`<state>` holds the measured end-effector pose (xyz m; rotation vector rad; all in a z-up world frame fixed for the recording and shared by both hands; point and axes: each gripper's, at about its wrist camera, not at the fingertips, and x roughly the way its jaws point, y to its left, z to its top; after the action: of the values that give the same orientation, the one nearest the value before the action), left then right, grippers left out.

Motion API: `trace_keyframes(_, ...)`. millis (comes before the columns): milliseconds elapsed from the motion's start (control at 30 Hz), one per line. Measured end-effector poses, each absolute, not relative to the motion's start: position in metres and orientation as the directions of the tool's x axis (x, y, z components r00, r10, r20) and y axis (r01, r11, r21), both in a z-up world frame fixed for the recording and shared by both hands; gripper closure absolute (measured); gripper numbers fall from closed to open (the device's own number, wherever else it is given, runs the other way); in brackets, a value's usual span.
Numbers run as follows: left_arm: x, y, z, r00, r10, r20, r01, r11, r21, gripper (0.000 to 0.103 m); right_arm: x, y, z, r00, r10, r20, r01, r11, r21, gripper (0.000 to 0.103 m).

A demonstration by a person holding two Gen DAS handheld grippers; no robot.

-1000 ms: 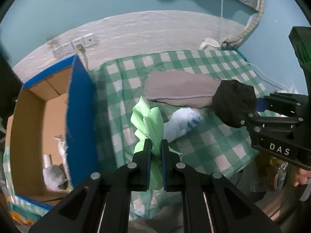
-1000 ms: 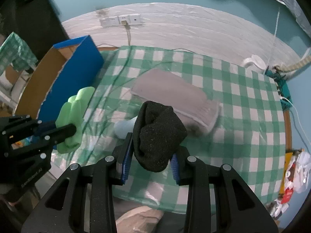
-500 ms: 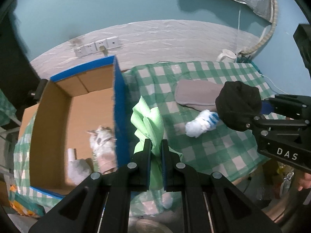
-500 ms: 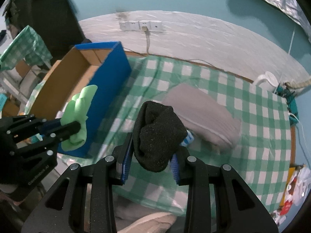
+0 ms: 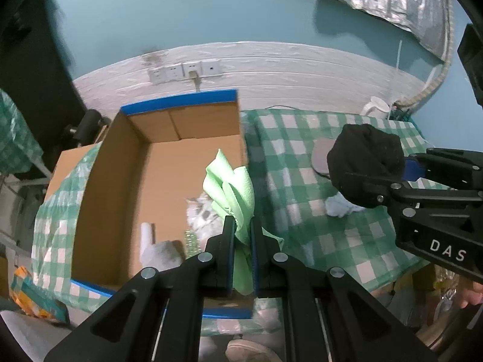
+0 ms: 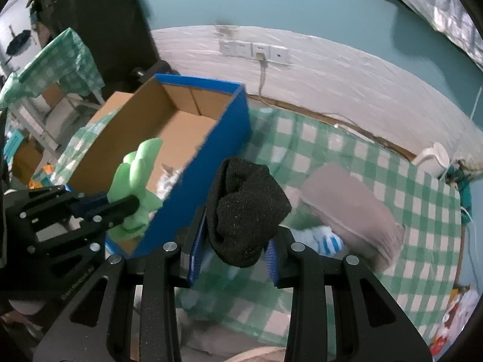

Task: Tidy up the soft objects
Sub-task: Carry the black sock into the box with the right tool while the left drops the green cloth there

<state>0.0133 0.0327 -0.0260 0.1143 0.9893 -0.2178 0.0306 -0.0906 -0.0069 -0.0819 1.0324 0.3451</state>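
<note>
My left gripper [image 5: 242, 226] is shut on a bright green cloth [image 5: 231, 188], which hangs over the right side of an open cardboard box [image 5: 126, 181] with blue outer walls. My right gripper [image 6: 234, 241] is shut on a rolled black sock [image 6: 246, 208], held above the checked tablecloth just right of the box's blue wall [image 6: 211, 163]. The right wrist view also has the green cloth [image 6: 137, 181] in the left gripper [image 6: 126, 205] over the box. On the table lie a grey cloth [image 6: 347, 202] and a white and blue sock [image 6: 323, 236].
The box holds a pale patterned cloth [image 5: 200, 211] and white bundles [image 5: 157, 247]. A green checked tablecloth [image 5: 302, 181] covers the table. Wall sockets [image 5: 184, 71] and a white kettle [image 5: 375, 108] stand at the back. A second checked table [image 6: 57, 63] is far left.
Both grippers have swung left with their loads. The green cloth has gone from over the table to over the box; the black sock now hangs close to the box's blue wall.
</note>
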Motion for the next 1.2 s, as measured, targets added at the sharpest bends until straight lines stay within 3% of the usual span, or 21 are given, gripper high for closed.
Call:
trace_keyframes(1033, 0.032, 0.124, -0.053, 0.501, 0.029, -0.865, 0.003, 0.999, 0.035, 0.093, 0.070, 0.021, -0.038, 0.359, 0.301, -0.883, -0.486, 0.869, 0.099, 0.068)
trace_keyframes(1133, 0.032, 0.127, -0.056, 0.492, 0.041, -0.869, -0.013, 0.999, 0.040, 0.081, 0.073, 0.023, -0.043, 0.355, 0.304, -0.884, -0.487, 0.867, 0.102, 0.063)
trace_keyframes(1200, 0.034, 0.128, -0.058, 0.487, 0.045, -0.872, -0.014, 0.999, 0.043, 0.065, 0.073, 0.024, -0.044, 0.367, 0.304, -0.879, -0.493, 0.865, 0.093, 0.063)
